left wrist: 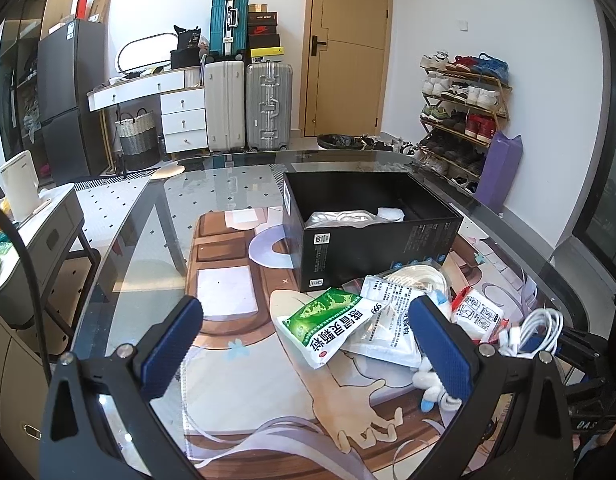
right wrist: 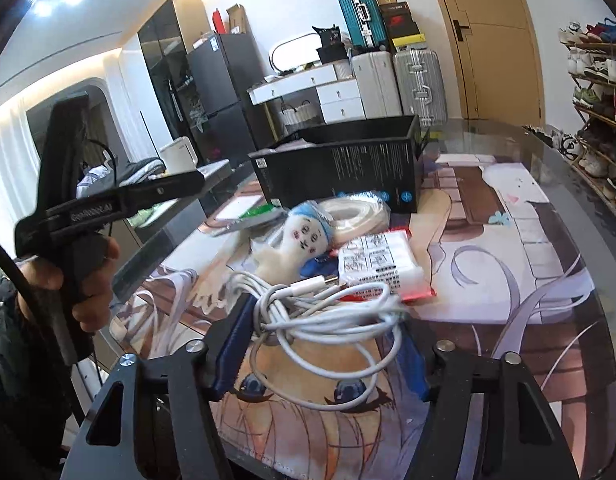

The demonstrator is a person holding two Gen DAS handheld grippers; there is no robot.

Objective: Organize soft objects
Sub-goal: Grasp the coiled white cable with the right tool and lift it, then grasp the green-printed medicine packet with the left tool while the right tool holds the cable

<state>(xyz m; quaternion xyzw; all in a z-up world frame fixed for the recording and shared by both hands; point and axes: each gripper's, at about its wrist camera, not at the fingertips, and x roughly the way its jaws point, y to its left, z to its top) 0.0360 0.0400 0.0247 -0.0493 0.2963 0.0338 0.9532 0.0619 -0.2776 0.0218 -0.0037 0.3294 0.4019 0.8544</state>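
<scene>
Right tongs (right wrist: 322, 334) clamped on coiled white cable (right wrist: 324, 312), left tongs (left wrist: 308, 336) apart above packets (left wrist: 328, 326), black box (left wrist: 372, 232) on desk (left wrist: 147, 216).

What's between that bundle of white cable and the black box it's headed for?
The white cable, gripped by the right gripper, has a doll, a white packet and a bagged roll lying between it and the black box. Lifting over them would probably clear.

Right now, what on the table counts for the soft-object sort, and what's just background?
Job:
white cable, in the right gripper
doll
green packet
tissue pack
black box

Lying about:
suitcases
shoe rack
laundry basket
</scene>
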